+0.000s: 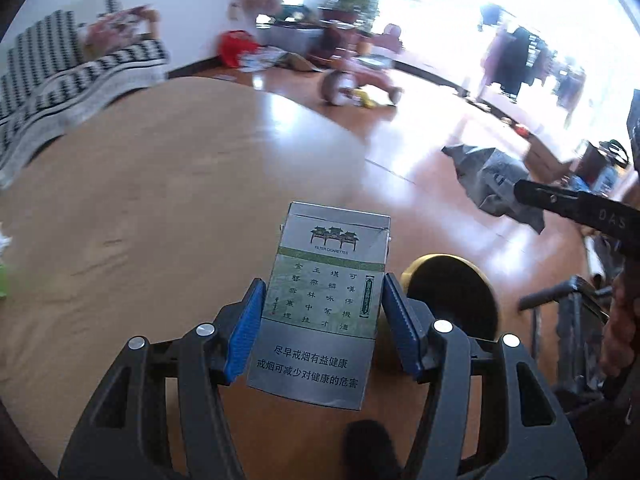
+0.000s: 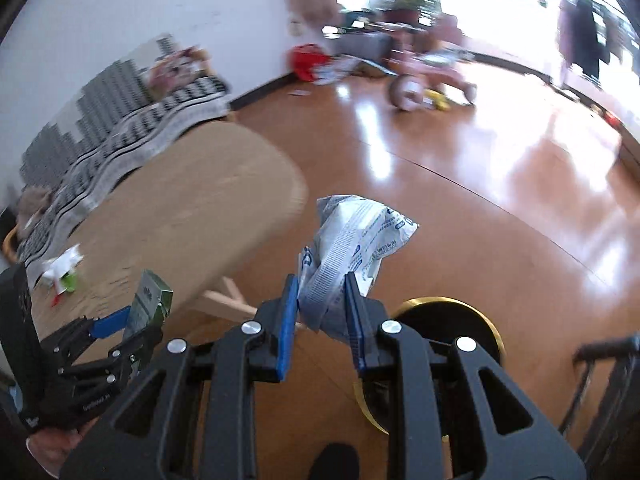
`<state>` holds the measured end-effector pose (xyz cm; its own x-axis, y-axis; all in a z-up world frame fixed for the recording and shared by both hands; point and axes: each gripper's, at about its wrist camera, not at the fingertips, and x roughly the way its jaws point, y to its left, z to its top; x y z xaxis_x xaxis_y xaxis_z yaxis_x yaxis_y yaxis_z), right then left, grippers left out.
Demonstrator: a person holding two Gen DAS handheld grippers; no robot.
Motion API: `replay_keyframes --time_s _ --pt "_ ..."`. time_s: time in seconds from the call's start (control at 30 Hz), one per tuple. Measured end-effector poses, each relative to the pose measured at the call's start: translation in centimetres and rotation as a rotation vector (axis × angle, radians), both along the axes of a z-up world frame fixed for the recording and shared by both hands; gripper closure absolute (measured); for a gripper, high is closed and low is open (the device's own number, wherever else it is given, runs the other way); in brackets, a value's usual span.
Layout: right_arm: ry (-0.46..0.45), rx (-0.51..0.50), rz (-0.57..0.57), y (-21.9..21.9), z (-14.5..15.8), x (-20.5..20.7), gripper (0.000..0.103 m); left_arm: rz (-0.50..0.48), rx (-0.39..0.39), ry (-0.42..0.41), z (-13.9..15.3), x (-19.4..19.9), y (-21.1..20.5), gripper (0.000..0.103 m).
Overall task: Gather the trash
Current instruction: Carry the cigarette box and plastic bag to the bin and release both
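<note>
My left gripper (image 1: pixel 323 298) is shut on a grey and green cigarette pack (image 1: pixel 324 300), held above the round wooden table (image 1: pixel 140 200). The pack also shows in the right wrist view (image 2: pixel 148 304), with the left gripper (image 2: pixel 120 324) at the lower left. My right gripper (image 2: pixel 322 296) is shut on a crumpled white and blue plastic wrapper (image 2: pixel 352 240), held over the floor; the wrapper also shows in the left wrist view (image 1: pixel 496 184). A black bin with a gold rim (image 1: pixel 452 296) stands on the floor just past the table edge, below the right gripper (image 2: pixel 448 324).
More small scraps (image 2: pixel 60 272) lie on the table at the left. A patterned sofa (image 1: pixel 60 76) stands behind the table. A pink tricycle (image 2: pixel 424 84) and clutter stand on the glossy wooden floor farther back. A dark metal frame (image 2: pixel 608 380) stands at the right.
</note>
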<state>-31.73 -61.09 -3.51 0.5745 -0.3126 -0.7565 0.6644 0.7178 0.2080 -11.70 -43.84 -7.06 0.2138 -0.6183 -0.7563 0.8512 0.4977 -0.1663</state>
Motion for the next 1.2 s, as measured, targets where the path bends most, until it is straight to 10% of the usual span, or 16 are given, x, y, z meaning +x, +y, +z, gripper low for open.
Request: replay_keyframes --time_s 0.37,1.03,1.2 --pt "0.147 0.114 -0.169 -4.8 -5.3 -7.5 0.08 -0.213 -0.007 0.103 -5.2 -7.2 -7.9 0.045" --pt "0.162 0.172 -0.194 -7.0 -6.5 -7.8 0.08 -0.256 0.033 0.189 -10.0 -9.4 -13.5 0.044" --pt "0.16 0.172 -0.207 -6.9 -6.6 -8.0 0.08 -0.26 0.018 0.167 -10.1 -9.6 -13.7 0.018"
